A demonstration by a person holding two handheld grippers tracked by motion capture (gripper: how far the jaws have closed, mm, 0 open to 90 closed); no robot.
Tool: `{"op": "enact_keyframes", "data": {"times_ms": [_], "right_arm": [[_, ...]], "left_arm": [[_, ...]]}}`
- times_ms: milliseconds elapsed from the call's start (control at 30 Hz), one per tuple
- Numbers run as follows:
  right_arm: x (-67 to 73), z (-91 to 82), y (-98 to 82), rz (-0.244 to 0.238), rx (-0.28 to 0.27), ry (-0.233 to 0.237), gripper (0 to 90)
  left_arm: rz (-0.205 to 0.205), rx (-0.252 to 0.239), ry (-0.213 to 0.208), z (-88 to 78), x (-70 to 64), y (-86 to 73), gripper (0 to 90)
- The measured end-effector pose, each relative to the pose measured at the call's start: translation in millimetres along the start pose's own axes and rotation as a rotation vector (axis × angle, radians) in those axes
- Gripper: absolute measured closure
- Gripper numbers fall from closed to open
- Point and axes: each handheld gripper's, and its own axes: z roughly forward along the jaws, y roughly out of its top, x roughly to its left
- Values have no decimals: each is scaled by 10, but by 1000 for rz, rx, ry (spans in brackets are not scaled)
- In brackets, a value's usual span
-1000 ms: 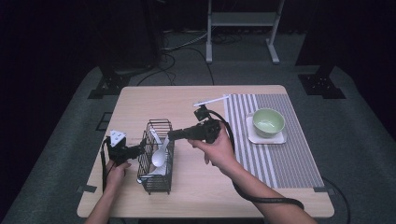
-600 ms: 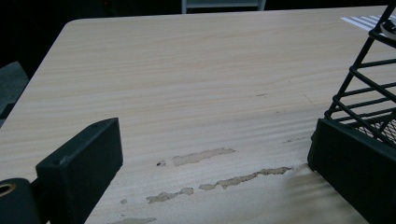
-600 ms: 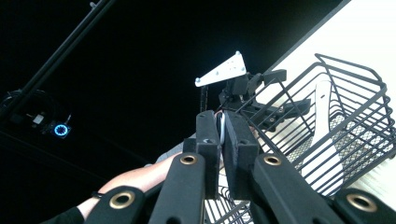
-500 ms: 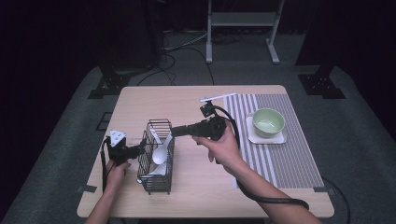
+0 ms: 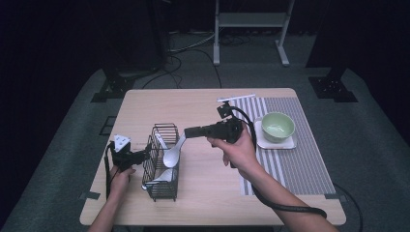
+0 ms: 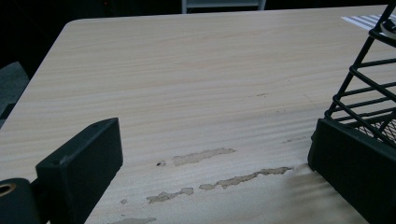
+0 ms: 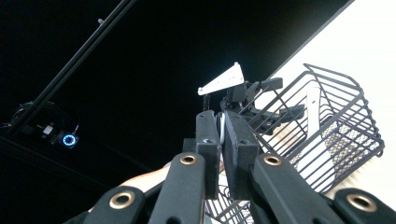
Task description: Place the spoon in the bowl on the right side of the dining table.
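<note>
Midway over the bench [image 5: 203, 203], a white spoon [image 5: 172, 153] hangs by its handle tip from the right gripper [image 5: 187, 131], whose jaws are pressed together on it, as the right gripper view confirms. Its long axis slants down and to the person's left, bowl end lowest, dipping into a black wire basket [image 5: 161, 190] where a second white spoon [image 5: 159, 177] lies. The left gripper [image 5: 145, 155], jaws spread apart, sits against the basket's near-left side, one jaw touching the wire in the left gripper view, apparently steadying it. Glossy and smoothly curved, the spoons look ceramic or plastic; the basket is thin open mesh. Well apart to the right, a pale green bowl [image 5: 277, 126] stands on a white square plate [image 5: 290, 143] atop a striped mat [image 5: 300, 169].
</note>
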Motion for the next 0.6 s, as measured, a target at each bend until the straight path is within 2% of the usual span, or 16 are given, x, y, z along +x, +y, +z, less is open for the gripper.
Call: {"op": "enact_keyframes", "data": {"times_ms": [200,600], "right_arm": [[-14,-104,-2,15,-18,12,854],[-50,-294,-13,27,-43,-3,854]], "left_arm": [[-1,0,0,0,0,0,16],[-2,2,0,1,0,0,16]]}}
